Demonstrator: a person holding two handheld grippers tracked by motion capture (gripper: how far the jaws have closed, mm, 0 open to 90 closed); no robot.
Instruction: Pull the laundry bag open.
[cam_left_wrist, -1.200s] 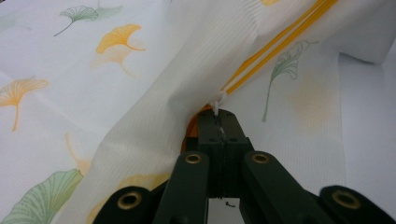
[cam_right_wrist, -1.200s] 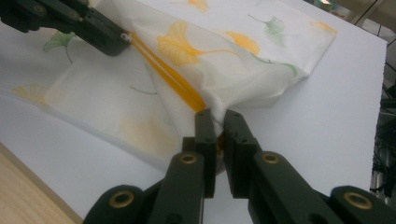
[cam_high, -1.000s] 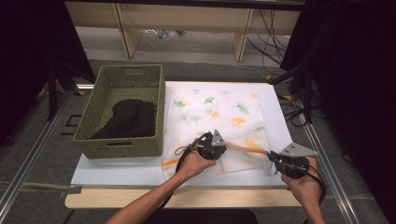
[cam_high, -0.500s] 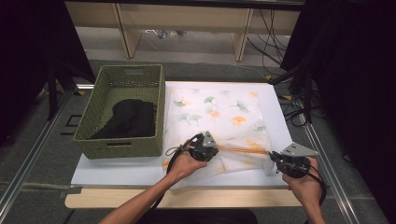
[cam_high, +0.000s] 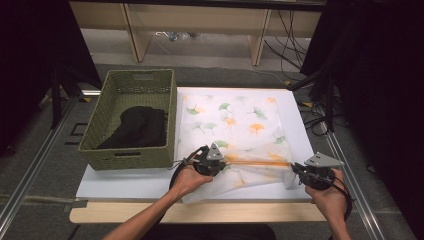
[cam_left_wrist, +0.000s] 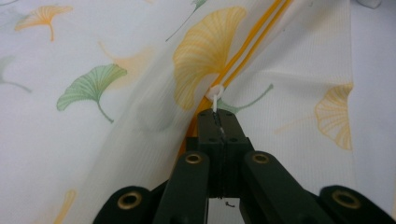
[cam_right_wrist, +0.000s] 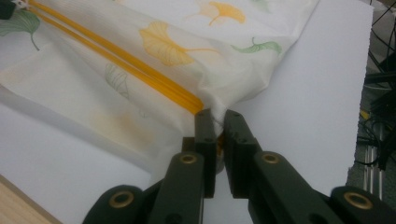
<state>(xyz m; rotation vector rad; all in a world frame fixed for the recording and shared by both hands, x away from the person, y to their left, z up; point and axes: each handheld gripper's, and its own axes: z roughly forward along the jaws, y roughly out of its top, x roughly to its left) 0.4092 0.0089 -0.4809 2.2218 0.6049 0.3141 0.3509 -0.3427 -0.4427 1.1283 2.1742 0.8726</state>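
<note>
Your left gripper (cam_left_wrist: 217, 122) has its jaws clamped on the white zipper pull (cam_left_wrist: 215, 93) of the ginkgo-print fabric bag (cam_high: 240, 125), and your right gripper (cam_right_wrist: 215, 122) has its jaws pinched on the bag's corner at the far end of the orange zipper (cam_right_wrist: 112, 58). Between the two sets of jaws the zipper runs taut. My guess is you are mid-zip, though I cannot tell which way. Beyond your left jaws sits the green basket (cam_high: 165, 145) holding dark cloth (cam_high: 137, 127), on the counter (cam_high: 130, 182).
</note>
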